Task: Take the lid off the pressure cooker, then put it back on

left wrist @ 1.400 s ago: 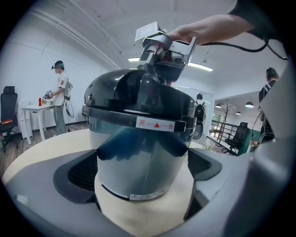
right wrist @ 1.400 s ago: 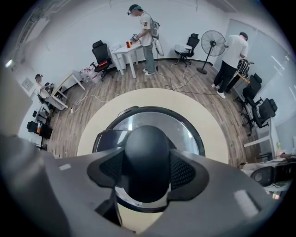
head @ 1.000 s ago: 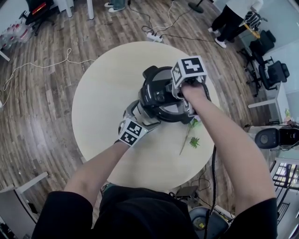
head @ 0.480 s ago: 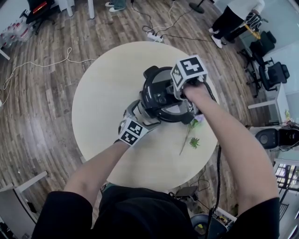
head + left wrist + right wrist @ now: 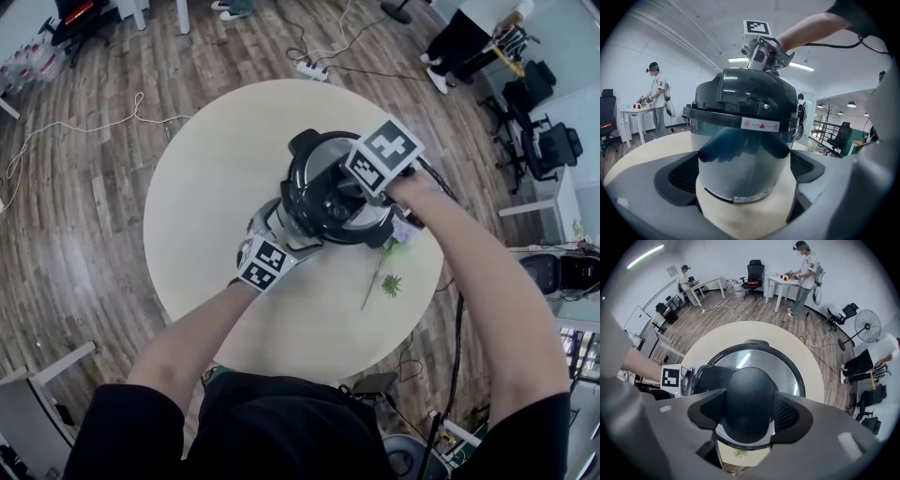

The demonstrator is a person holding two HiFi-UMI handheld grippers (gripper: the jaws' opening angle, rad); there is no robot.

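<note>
Two grippers: both clamped on the cooker.
Left gripper (image 5: 281,223): at the cooker's 8 o'clock, jaws spread wide and pressed against its steel wall.
Right gripper (image 5: 749,416): pointing down, jaws about half open, pads tight on the lid's black knob (image 5: 749,397).
Pressure cooker (image 5: 319,202): on the round table (image 5: 216,187), toward 2 o'clock from its centre.
Lid (image 5: 790,371): seated on the pot.
Green sprig (image 5: 390,284): on the table at the cooker's 5 o'clock.

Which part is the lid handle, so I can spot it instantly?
Find the round pale table; the pressure cooker stands on it. On top of its lid sits the lid handle, a rounded black hump clamped in the right tongs, unlike the flatter black block beside it.
</note>
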